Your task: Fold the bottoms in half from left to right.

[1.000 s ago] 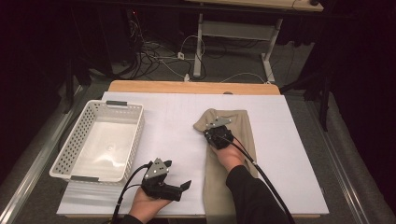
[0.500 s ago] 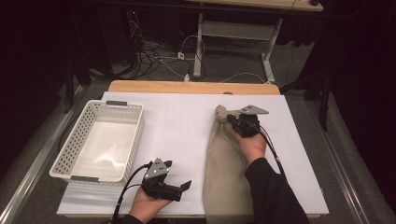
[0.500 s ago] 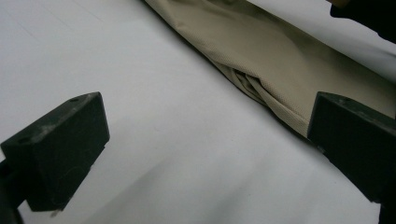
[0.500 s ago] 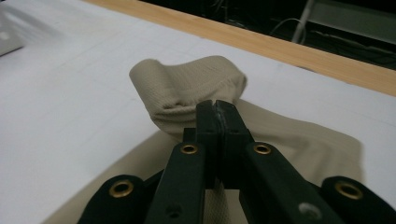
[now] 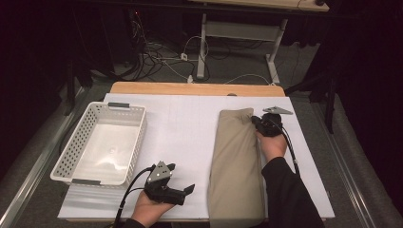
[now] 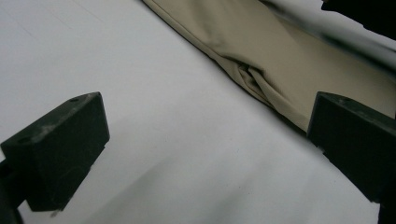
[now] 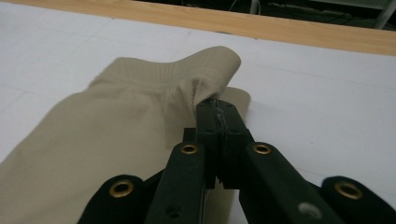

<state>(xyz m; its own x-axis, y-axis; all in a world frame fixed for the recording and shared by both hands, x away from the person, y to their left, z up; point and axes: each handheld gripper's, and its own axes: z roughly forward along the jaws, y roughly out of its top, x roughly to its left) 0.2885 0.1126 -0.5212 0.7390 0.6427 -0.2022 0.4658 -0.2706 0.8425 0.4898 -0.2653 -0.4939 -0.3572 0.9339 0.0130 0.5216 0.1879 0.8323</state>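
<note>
Evidently mid-spread: the right gripper [image 5: 257, 123] pinched the beige garment's [image 5: 237, 166] corner, right of centre frame. The left gripper [image 5: 179, 183], jaws apart, waited bottom centre; smoothing the cloth flat seemed next.

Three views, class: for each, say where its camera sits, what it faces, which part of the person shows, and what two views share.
High view: above the person's side, looking down on the table, white basket, both hands.
Left gripper view: rides the left gripper, jaws wide apart, facing the tan cloth.
Right gripper view: rides the right gripper, jaws shut on the cloth's edge, facing the table's far edge.
All three share the tan cloth.
</note>
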